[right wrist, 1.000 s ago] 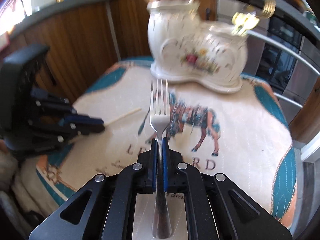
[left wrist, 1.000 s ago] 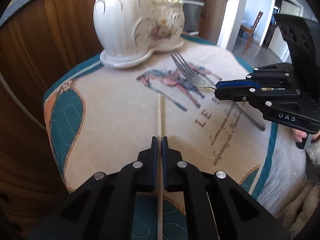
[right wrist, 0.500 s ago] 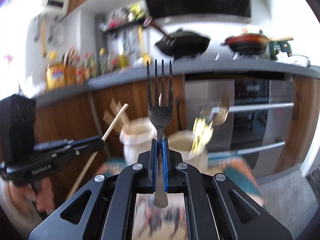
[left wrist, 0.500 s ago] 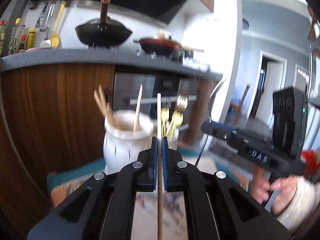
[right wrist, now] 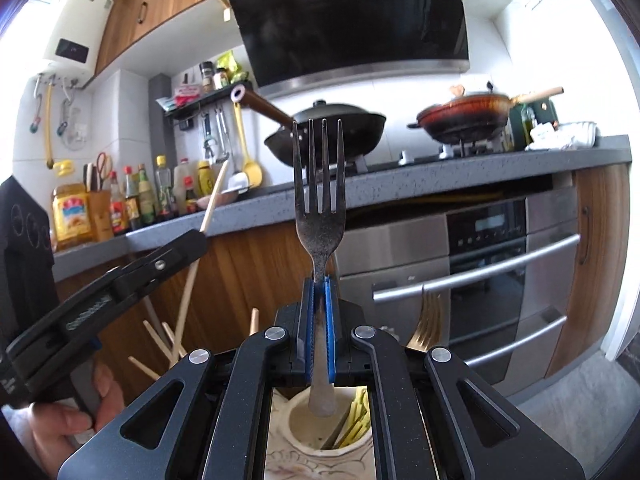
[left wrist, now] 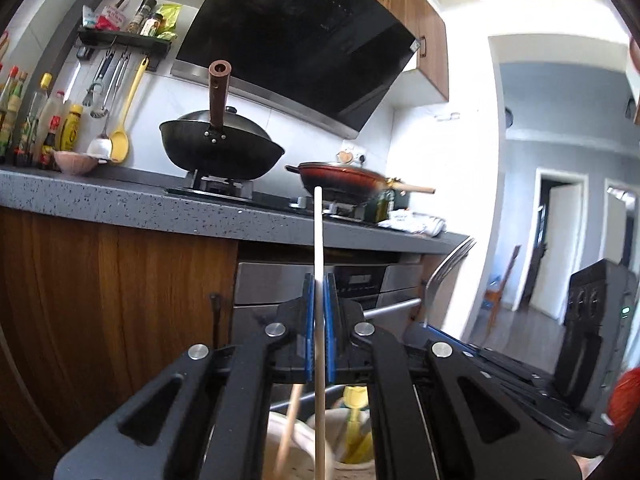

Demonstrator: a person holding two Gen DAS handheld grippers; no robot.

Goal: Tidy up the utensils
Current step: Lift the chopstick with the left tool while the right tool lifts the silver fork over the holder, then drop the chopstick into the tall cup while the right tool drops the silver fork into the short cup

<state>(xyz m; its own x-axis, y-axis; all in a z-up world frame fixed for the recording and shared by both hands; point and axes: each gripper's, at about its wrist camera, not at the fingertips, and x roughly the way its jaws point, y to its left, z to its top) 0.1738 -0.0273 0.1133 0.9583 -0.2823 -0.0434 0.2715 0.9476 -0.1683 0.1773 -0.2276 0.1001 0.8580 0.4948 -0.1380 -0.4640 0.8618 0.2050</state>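
Note:
My left gripper (left wrist: 318,280) is shut on a pale wooden chopstick (left wrist: 318,240) that stands upright, its lower end over the white ceramic utensil holder (left wrist: 304,446). My right gripper (right wrist: 319,282) is shut on a steel fork (right wrist: 320,200), tines up, its handle end hanging just above the holder's opening (right wrist: 304,420). Gold cutlery (right wrist: 356,420) and several chopsticks (right wrist: 164,344) stand in the holder. In the right wrist view the left gripper (right wrist: 200,236) shows at left with its chopstick (right wrist: 214,196). The right gripper's fork (left wrist: 444,276) shows in the left wrist view.
Behind stands a grey kitchen counter (right wrist: 440,172) with a black wok (left wrist: 220,152), a red pan (left wrist: 340,178) and sauce bottles (right wrist: 132,200). A steel oven (right wrist: 480,264) sits under the counter. A hand (right wrist: 68,408) holds the left gripper's handle.
Both grippers rose from the patterned cloth and tilted up to level, carrying the chopstick and the fork. The holder dropped from the top of both views to the bottom edge.

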